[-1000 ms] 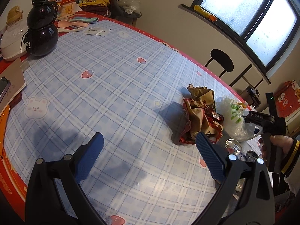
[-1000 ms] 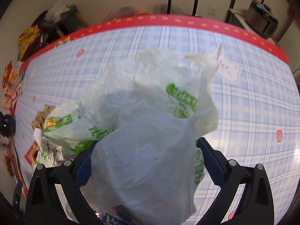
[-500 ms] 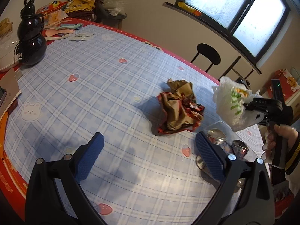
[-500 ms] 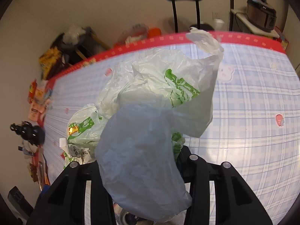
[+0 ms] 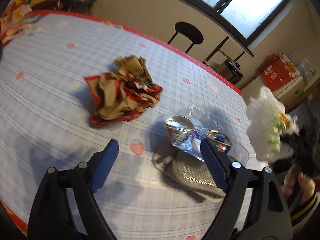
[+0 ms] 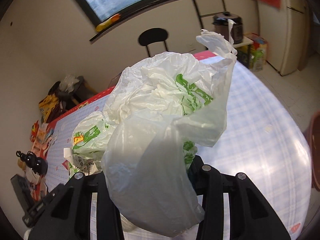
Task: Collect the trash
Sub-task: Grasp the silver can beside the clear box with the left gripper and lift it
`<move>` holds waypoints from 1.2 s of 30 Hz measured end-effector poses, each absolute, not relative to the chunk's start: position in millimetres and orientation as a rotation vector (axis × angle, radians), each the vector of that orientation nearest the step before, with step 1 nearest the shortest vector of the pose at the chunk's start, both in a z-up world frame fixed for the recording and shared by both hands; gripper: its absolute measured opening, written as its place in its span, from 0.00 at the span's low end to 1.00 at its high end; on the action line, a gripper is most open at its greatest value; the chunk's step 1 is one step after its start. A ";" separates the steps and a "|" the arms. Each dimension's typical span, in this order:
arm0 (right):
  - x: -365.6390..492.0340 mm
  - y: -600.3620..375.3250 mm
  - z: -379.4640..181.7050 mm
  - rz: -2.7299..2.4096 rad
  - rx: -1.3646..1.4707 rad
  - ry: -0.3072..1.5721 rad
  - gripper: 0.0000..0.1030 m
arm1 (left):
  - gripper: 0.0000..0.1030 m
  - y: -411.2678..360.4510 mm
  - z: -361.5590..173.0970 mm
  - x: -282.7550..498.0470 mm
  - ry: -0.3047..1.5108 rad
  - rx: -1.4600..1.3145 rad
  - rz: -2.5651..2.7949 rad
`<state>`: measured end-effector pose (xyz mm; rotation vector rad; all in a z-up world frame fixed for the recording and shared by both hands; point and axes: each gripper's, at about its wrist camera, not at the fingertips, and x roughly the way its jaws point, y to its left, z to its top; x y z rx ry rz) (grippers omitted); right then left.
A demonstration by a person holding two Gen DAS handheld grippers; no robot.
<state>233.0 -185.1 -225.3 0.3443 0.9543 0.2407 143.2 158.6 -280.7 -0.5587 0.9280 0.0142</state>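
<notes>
White plastic bag (image 6: 160, 132) pinched in right tongs (image 6: 148, 172), lifted clear of tabletop (image 5: 50, 64) since a second ago: first trash collected. Left tongs (image 5: 158, 160) wide open, empty, now nearer cans (image 5: 180, 128) just ahead, foil pouch (image 5: 190, 172) between tips; crumpled wrapper (image 5: 122, 98) beyond-left. Chair (image 5: 188, 34) far off.

My left view: crumpled wrapper (image 5: 123, 94) lies on table (image 5: 50, 64), left of cans (image 5: 181, 129); pouch (image 5: 190, 172) nearer; chair (image 5: 188, 35) beyond far edge.
</notes>
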 end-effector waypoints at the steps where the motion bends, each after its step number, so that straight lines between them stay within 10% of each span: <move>1: 227.0 -194.6 -227.0 0.223 0.351 0.955 0.38 | 0.80 155.7 -287.1 150.6 0.941 -0.591 0.008; 13: 176.7 -262.6 -236.6 0.105 0.381 0.958 0.38 | 0.69 134.9 -338.3 198.1 1.010 -0.851 0.010; 19: 165.6 -270.6 -238.1 0.094 0.384 0.970 0.39 | 0.43 131.7 -347.7 197.3 1.024 -0.896 0.030; 36: 161.4 -270.4 -202.5 0.241 0.378 0.896 0.38 | 0.09 122.3 -212.0 130.9 0.788 -0.596 0.001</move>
